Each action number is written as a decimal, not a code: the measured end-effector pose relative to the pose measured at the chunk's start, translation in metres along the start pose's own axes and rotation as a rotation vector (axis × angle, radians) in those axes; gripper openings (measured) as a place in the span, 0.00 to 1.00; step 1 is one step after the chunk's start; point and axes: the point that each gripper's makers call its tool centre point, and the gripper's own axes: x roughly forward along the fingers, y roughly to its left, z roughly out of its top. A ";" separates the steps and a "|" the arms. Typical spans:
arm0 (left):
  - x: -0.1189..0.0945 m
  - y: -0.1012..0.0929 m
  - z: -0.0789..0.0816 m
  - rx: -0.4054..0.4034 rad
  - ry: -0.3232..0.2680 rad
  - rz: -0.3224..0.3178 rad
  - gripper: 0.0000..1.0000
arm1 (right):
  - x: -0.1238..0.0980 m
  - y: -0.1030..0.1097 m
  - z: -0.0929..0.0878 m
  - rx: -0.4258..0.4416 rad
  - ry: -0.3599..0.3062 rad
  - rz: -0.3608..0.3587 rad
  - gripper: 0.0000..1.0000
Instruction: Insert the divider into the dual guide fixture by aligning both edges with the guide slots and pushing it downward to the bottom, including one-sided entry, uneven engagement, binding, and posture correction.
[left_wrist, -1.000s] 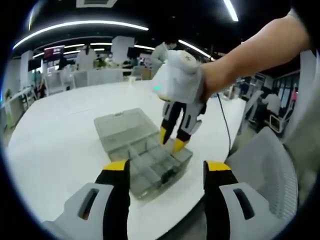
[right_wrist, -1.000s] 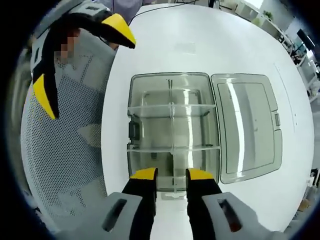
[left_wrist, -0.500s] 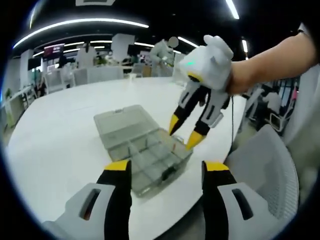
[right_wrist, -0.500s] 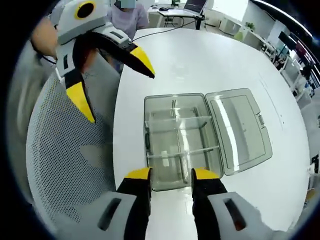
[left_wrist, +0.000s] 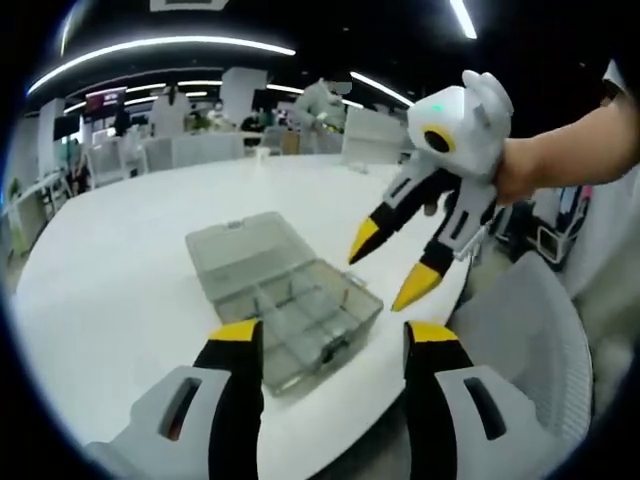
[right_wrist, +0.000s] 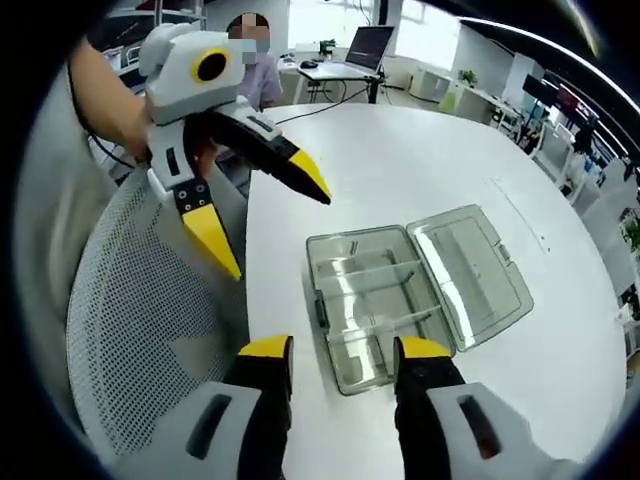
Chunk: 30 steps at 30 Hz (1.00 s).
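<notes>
Right gripper (left_wrist: 395, 267) now raised off clear, lid-open compartment box (right_wrist: 400, 292).

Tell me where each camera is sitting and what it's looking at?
Left gripper view: rides on the left gripper, looking across the white table at the clear plastic box with its lid open; the right gripper and the person's hand come in from the right.
Right gripper view: rides on the right gripper, looking down at the same box and a mesh chair; the left gripper hangs open at the left.
Both share the box, the table and each other's gripper.
</notes>
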 end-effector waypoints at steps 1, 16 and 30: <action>-0.001 0.001 0.000 0.006 0.002 -0.001 0.54 | -0.001 0.001 0.002 0.008 -0.018 -0.003 0.38; -0.038 0.029 0.013 0.089 -0.002 0.000 0.56 | -0.018 0.024 0.013 0.091 -0.142 -0.023 0.46; -0.054 0.074 -0.009 0.092 0.041 0.040 0.56 | -0.019 0.038 0.021 0.127 -0.180 -0.024 0.50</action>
